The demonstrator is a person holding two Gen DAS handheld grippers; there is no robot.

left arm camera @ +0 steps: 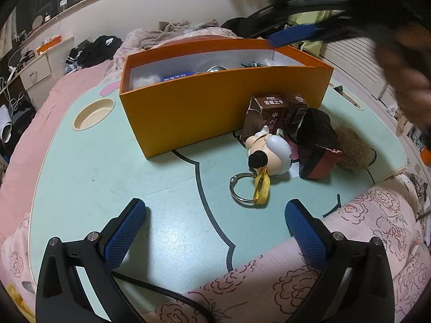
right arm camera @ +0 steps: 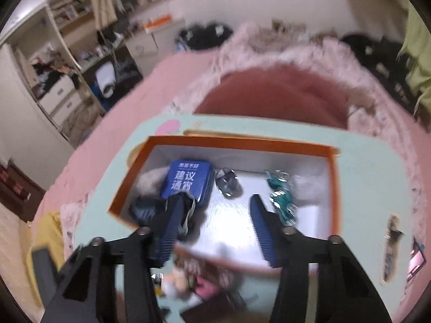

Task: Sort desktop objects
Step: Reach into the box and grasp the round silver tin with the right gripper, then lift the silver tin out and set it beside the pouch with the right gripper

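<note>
sorting looks part done: blue tin [right arm camera: 188,181], dark cloth [right arm camera: 150,210] and teal bits [right arm camera: 281,196] lie in the box [left arm camera: 215,105]. right gripper [right arm camera: 215,212] hangs spread over it (empty), left gripper [left arm camera: 215,231] spread too; figure [left arm camera: 272,150], ring [left arm camera: 242,188] and carton [left arm camera: 277,113] wait before the box.

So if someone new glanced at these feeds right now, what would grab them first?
The big orange box mid-table, already holding a blue packet and teal clips. Just in front of it lies a white figurine on a metal ring. The right gripper hovers open above the box.
</note>
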